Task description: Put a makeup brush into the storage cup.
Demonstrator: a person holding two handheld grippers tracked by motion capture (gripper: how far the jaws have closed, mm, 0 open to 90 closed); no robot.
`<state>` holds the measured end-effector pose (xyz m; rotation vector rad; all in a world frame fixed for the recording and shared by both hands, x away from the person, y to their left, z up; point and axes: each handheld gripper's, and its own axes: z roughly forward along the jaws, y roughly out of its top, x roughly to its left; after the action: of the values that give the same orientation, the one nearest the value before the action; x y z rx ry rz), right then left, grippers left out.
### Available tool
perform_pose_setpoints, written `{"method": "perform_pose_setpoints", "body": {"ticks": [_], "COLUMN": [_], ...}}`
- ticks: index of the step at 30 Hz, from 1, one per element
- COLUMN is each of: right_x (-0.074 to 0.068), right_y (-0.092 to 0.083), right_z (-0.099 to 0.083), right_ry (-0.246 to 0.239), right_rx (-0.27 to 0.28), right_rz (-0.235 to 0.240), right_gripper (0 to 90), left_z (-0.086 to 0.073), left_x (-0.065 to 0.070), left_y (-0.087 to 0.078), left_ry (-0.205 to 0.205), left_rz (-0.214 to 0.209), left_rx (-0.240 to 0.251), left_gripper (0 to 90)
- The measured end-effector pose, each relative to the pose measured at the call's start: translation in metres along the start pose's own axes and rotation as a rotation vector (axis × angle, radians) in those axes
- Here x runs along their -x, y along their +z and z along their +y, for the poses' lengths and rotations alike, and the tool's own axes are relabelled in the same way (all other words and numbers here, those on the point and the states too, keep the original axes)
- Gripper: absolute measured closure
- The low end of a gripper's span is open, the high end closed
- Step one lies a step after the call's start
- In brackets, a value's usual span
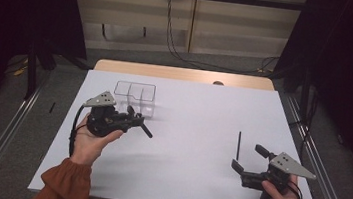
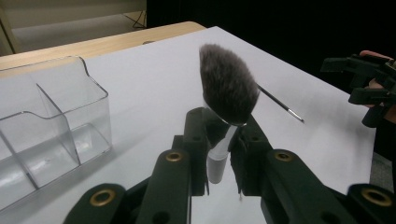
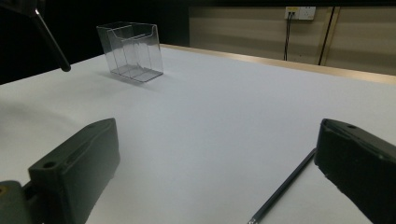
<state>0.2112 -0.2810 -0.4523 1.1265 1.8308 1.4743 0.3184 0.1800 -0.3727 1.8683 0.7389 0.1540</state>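
Left gripper (image 2: 223,140) clamped the makeup brush (image 2: 227,88) beside the clear organizer (image 2: 95,100); right gripper (image 3: 215,172) stood wide apart by the thin brush (image 3: 285,186).

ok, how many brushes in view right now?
2. A fluffy makeup brush is clamped in the left gripper beside the clear organizer. A thin dark brush lies flat on the table next to the open right gripper.

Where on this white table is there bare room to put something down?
The widest free patch is the middle of the table, between the left gripper holding the makeup brush and the thin pencil. The far right corner is bare too. It is crowded around the clear organizer, and near the open right gripper.
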Motion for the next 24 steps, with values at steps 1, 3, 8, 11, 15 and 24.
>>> {"method": "perform_pose_setpoints", "body": {"ticks": [1,3,8,11,15,24], "right_x": [0.000,0.001,0.000,0.001,0.002,0.003], "right_y": [0.000,0.001,0.002,0.003,0.002,0.002], "right_z": [0.000,-0.002,-0.003,-0.003,-0.003,-0.003], "right_ry": [0.003,0.015,0.023,0.018,0.011,0.003], "right_rx": [0.000,-0.010,-0.020,-0.022,-0.020,-0.016], "right_rz": [-0.007,-0.005,0.007,0.006,-0.009,-0.008], "right_gripper": [0.0,0.0,0.0,0.1,0.1,0.1], "left_z": [0.001,0.001,0.007,0.012,0.015,0.029], "left_x": [-0.001,-0.003,-0.008,-0.011,-0.012,-0.021], "left_y": [-0.001,-0.002,-0.004,-0.005,-0.006,-0.008], "left_ry": [-0.003,-0.007,-0.009,-0.008,0.004,-0.009], "left_rz": [0.000,0.008,0.031,0.041,0.048,0.076], "left_rx": [0.002,0.006,0.020,0.030,0.029,0.059], "left_gripper": [77.6,77.6,77.6,77.6,77.6,77.6]}}
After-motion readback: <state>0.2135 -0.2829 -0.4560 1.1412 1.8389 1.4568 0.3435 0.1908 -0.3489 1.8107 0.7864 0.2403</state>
